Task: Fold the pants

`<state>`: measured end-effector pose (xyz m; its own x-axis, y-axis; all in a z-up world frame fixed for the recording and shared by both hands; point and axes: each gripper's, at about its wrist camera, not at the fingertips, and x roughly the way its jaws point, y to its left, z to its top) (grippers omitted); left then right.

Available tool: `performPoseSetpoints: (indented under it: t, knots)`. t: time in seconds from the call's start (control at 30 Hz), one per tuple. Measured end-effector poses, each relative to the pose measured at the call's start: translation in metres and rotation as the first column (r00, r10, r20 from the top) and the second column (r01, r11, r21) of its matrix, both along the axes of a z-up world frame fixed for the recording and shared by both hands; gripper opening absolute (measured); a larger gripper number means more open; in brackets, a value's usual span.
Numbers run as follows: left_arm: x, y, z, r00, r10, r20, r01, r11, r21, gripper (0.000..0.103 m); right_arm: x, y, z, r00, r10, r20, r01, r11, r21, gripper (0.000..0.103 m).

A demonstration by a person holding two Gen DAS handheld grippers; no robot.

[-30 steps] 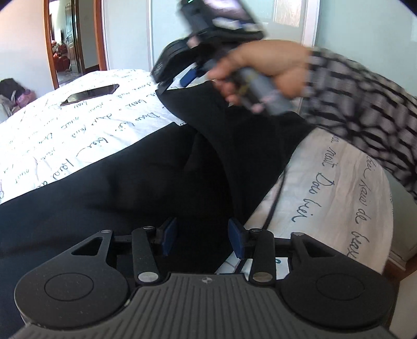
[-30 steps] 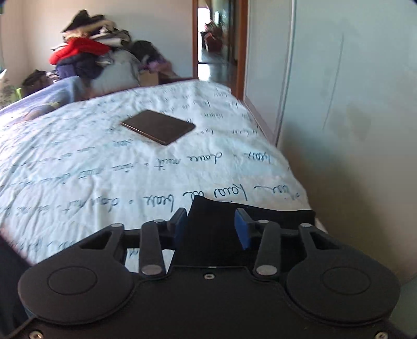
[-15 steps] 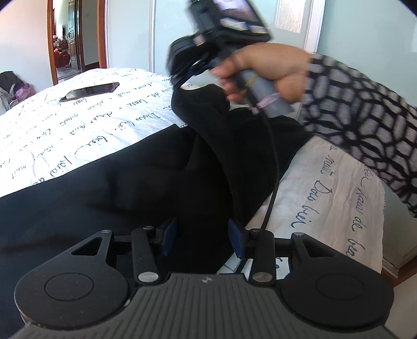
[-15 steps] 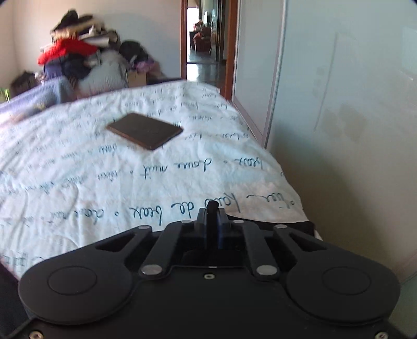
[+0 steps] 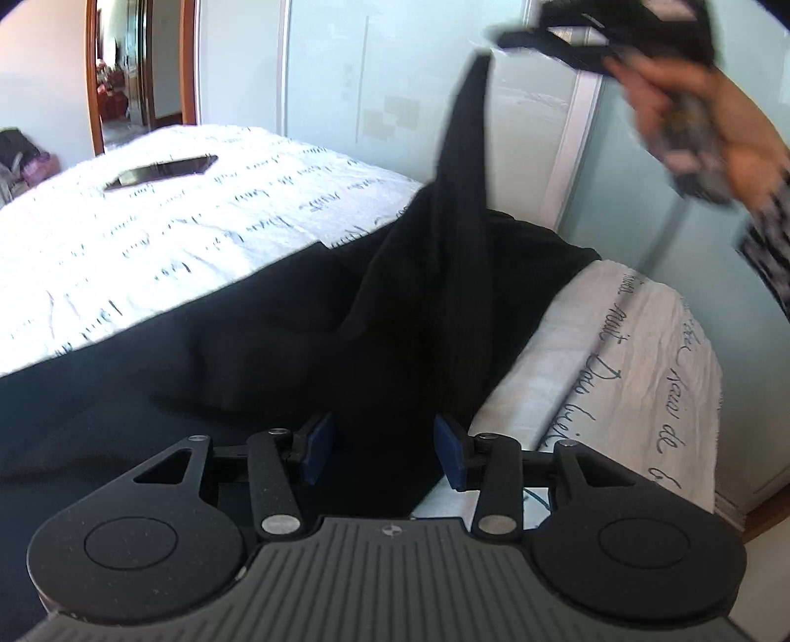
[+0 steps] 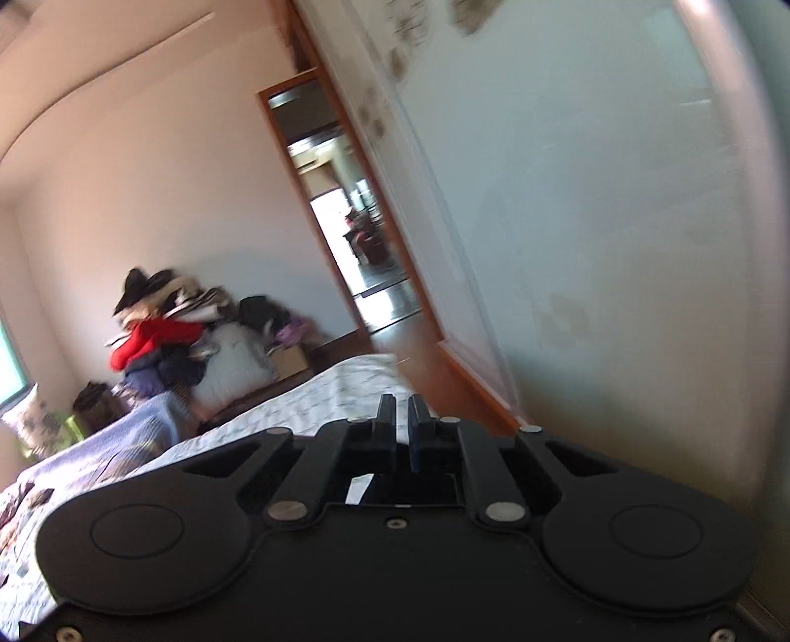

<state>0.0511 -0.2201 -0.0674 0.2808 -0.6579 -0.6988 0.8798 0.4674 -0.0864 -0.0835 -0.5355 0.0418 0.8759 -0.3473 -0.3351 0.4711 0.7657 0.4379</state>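
Black pants [image 5: 276, 355] lie across the near end of the bed [image 5: 163, 247], long axis running from the lower left up toward the right edge of the mattress. One corner is drawn up into a narrow peak pointing at the right tool [image 5: 523, 39], which is raised, blurred, and gripped by the right hand [image 5: 701, 123]. In its own wrist view, the right tool [image 6: 401, 424] has its fingers pressed nearly together; whether cloth sits between them cannot be told there. Left tool [image 5: 382, 454] is spread wide, hovering low over the fabric. A dark flat tablet [image 5: 163, 170] rests farther up the bed.
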Motion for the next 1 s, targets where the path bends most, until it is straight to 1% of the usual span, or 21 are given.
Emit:
performPoseSetpoints:
  t: [0.07, 0.13, 0.17, 0.23, 0.3, 0.33, 0.37, 0.4, 0.43, 0.53, 0.6, 0.7, 0.8, 0.83, 0.87, 0.9, 0.93, 1.0]
  knots:
    - [-0.001, -0.001, -0.001, 1.000, -0.005, -0.001, 0.005, 1.000, 0.000, 0.053, -0.029, -0.007, -0.024, 0.996, -0.062, -0.060, 0.065, 0.996, 0.053, 0.006]
    - [-0.002, -0.003, 0.000, 1.000, -0.016, 0.002, 0.016, 1.000, 0.004, 0.056, -0.050, -0.011, -0.049, 0.983, -0.123, -0.139, 0.135, 0.987, 0.084, 0.006]
    - [-0.003, -0.005, 0.000, 1.000, -0.021, 0.004, 0.021, 1.000, 0.006, 0.057, -0.059, -0.015, -0.062, 0.976, -0.139, -0.168, 0.159, 0.980, 0.116, 0.006]
    - [-0.002, -0.007, 0.000, 1.000, -0.025, 0.001, 0.025, 1.000, 0.007, 0.057, -0.066, -0.017, -0.077, 0.972, -0.116, -0.206, 0.152, 0.974, 0.166, 0.006]
    - [-0.002, -0.009, 0.001, 1.000, -0.022, -0.006, 0.022, 1.000, 0.007, 0.057, -0.063, -0.015, -0.083, 0.976, -0.073, -0.204, 0.115, 0.972, 0.205, 0.006]
    - [-0.002, -0.010, 0.001, 1.000, -0.017, -0.007, 0.017, 1.000, 0.008, 0.057, -0.060, -0.017, -0.086, 0.980, -0.057, -0.190, 0.103, 0.965, 0.241, 0.013]
    - [-0.002, -0.010, 0.001, 1.000, -0.014, -0.008, 0.014, 1.000, 0.010, 0.057, -0.057, -0.021, -0.091, 0.984, -0.041, -0.172, 0.091, 0.953, 0.290, 0.023]
    - [-0.003, -0.011, 0.002, 1.000, -0.010, -0.009, 0.011, 1.000, 0.011, 0.057, -0.052, -0.026, -0.096, 0.987, -0.036, -0.154, 0.087, 0.937, 0.339, 0.048]
    - [-0.003, -0.011, 0.002, 1.000, -0.008, -0.009, 0.008, 1.000, 0.011, 0.057, -0.048, -0.030, -0.102, 0.989, -0.039, -0.143, 0.091, 0.922, 0.377, 0.058]
    - [-0.005, -0.011, 0.004, 1.000, -0.006, 0.000, 0.006, 1.000, 0.015, 0.058, -0.038, -0.038, -0.125, 0.993, -0.050, -0.108, 0.098, 0.856, 0.507, 0.056]
    - [-0.006, -0.011, 0.005, 1.000, -0.009, 0.014, 0.008, 1.000, 0.021, 0.058, -0.040, -0.039, -0.139, 0.996, -0.057, -0.065, 0.084, 0.804, 0.589, 0.052]
    - [-0.006, -0.013, 0.006, 1.000, -0.009, 0.020, 0.009, 1.000, 0.028, 0.059, -0.042, -0.041, -0.150, 0.995, -0.101, -0.014, 0.086, 0.753, 0.653, 0.051]
    - [-0.005, -0.016, 0.007, 1.000, -0.003, 0.014, 0.003, 1.000, 0.030, 0.059, -0.041, -0.045, -0.159, 0.986, -0.164, 0.028, 0.095, 0.692, 0.716, 0.050]
    - [-0.005, -0.016, 0.007, 1.000, -0.001, 0.013, 0.001, 1.000, 0.026, 0.059, -0.039, -0.046, -0.162, 0.985, -0.173, 0.022, 0.104, 0.684, 0.722, 0.040]
    - [-0.005, -0.016, 0.008, 1.000, 0.000, 0.013, -0.001, 1.000, 0.023, 0.059, -0.039, -0.044, -0.161, 0.984, -0.180, 0.008, 0.120, 0.689, 0.714, 0.019]
    - [-0.005, -0.016, 0.009, 1.000, 0.001, 0.015, -0.001, 1.000, 0.020, 0.059, -0.040, -0.043, -0.159, 0.983, -0.183, 0.008, 0.124, 0.695, 0.709, 0.010]
    - [-0.006, -0.016, 0.011, 1.000, 0.000, 0.020, -0.001, 1.000, 0.016, 0.060, -0.042, -0.040, -0.156, 0.981, -0.194, 0.015, 0.128, 0.701, 0.701, 0.008]
    - [-0.006, -0.016, 0.013, 0.999, -0.002, 0.033, 0.001, 1.000, 0.016, 0.061, -0.050, -0.030, -0.144, 0.977, -0.213, 0.028, 0.141, 0.734, 0.665, 0.008]
